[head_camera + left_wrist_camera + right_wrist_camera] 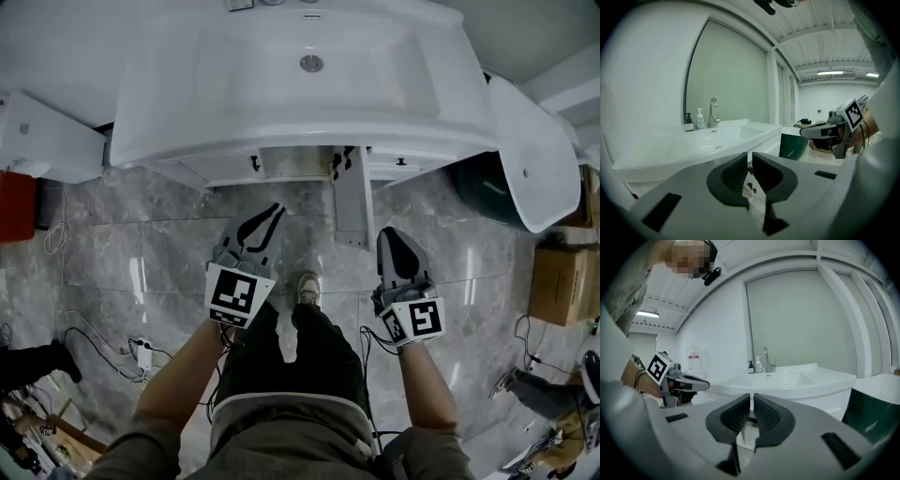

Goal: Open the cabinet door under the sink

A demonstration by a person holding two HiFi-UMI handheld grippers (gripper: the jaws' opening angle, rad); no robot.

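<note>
A white sink (pixel 309 103) tops a white cabinet. One cabinet door (pixel 352 206) stands swung out toward me, seen edge-on, with the dark opening (pixel 295 161) to its left. A small dark handle (pixel 253 164) shows on the left front. My left gripper (pixel 275 210) hovers over the floor left of the door, jaws shut on nothing; its own view (pixel 750 157) shows the sink (pixel 717 138) ahead. My right gripper (pixel 391 234) is right of the door, below its outer end, also shut and empty (pixel 752 397). Neither touches the door.
A dark green bin (pixel 487 187) and a white fixture (pixel 534 159) stand right of the cabinet. There is a white unit (pixel 47 136) and a red object (pixel 14 206) at left. Cables (pixel 122 347) lie on the marble floor; a cardboard box (pixel 562 281) sits far right. A faucet (pixel 713 112) and bottles (pixel 699 119) are on the sink.
</note>
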